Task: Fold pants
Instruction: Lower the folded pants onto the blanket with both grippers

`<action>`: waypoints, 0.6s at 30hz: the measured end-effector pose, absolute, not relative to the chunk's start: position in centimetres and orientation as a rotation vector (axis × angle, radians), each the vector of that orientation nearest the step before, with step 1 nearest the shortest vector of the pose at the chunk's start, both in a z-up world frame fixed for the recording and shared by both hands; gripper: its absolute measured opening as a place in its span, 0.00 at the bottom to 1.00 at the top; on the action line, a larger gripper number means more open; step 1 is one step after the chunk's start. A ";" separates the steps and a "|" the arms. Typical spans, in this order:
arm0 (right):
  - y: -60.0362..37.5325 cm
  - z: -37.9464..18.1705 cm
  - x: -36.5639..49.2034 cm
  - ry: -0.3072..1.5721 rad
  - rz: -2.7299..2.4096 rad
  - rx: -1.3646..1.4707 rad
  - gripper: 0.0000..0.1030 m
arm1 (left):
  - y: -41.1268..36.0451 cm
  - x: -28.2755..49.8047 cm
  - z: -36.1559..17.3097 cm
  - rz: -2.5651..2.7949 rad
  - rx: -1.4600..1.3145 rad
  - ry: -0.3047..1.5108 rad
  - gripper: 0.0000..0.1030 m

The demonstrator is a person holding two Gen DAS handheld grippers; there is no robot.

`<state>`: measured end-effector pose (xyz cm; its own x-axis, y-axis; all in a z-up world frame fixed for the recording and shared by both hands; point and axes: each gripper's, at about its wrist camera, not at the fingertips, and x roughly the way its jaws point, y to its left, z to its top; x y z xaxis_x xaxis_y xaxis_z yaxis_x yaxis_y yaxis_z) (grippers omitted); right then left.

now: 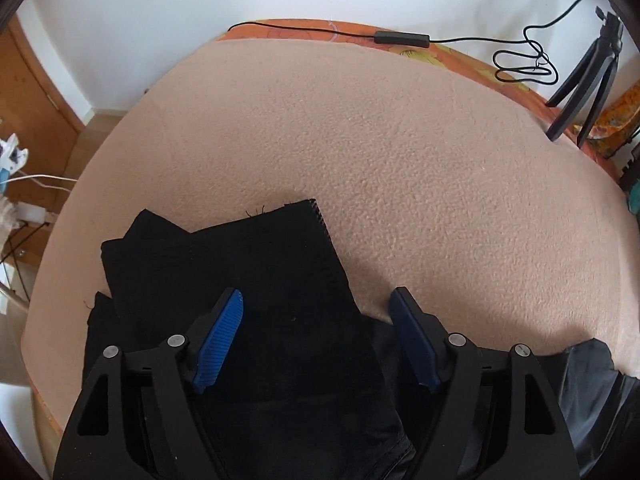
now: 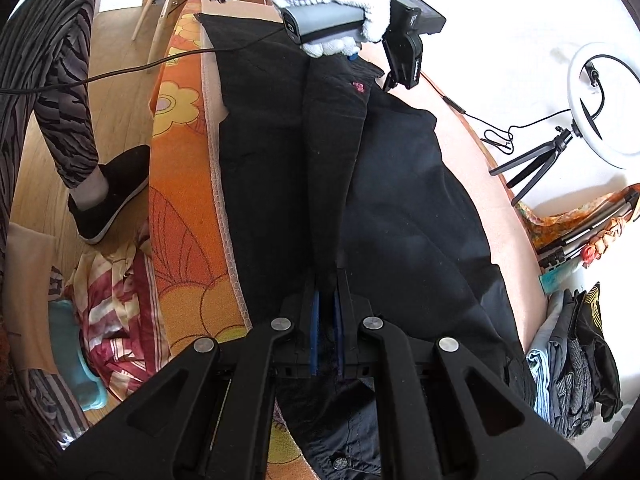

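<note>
Black pants (image 1: 280, 272) lie on a peach blanket (image 1: 400, 140), the leg ends stacked in layers with a stitched hem edge at the far side. My left gripper (image 1: 318, 296) hangs open just above them, blue pads (image 1: 220, 340) wide apart and nothing pinched between them. In the right wrist view the pants (image 2: 400, 184) stretch lengthwise away from me. A raised ridge of their cloth runs into my right gripper (image 2: 328, 280), which is shut on that fold. A gloved hand (image 2: 340, 12) holds the left gripper at the far end of the pants.
A small black tripod (image 1: 580, 92) and a looped cable (image 1: 524, 60) sit at the bed's far right. A ring light (image 2: 604, 104) stands on it. Folded clothes (image 2: 572, 360) are piled at the right. An orange floral sheet (image 2: 180, 200) edges the bed; a person's shoe (image 2: 108, 192) stands on the wooden floor.
</note>
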<state>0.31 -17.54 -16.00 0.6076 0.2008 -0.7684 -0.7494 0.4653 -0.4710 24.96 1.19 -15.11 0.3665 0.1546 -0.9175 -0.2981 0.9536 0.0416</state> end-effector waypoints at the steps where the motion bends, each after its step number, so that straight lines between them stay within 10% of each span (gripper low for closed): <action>1: -17.6 -15.9 0.4 0.699 0.648 -0.904 0.07 | 1.3 24.8 -15.1 0.286 -0.138 1.142 0.70; 8: -18.0 -15.4 1.1 0.689 0.662 -0.891 0.07 | 2.0 23.5 -14.6 0.233 -0.161 1.015 0.04; 18: -18.8 -14.1 2.0 0.645 0.602 -0.868 0.06 | 5.3 15.9 -10.4 0.182 -0.333 0.787 0.02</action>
<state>1.96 -18.79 -14.05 0.6583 0.2137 -0.7217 -0.7054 0.5098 -0.4925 15.90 5.33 -10.42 0.6941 0.0367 -0.7190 -0.2825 0.9325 -0.2251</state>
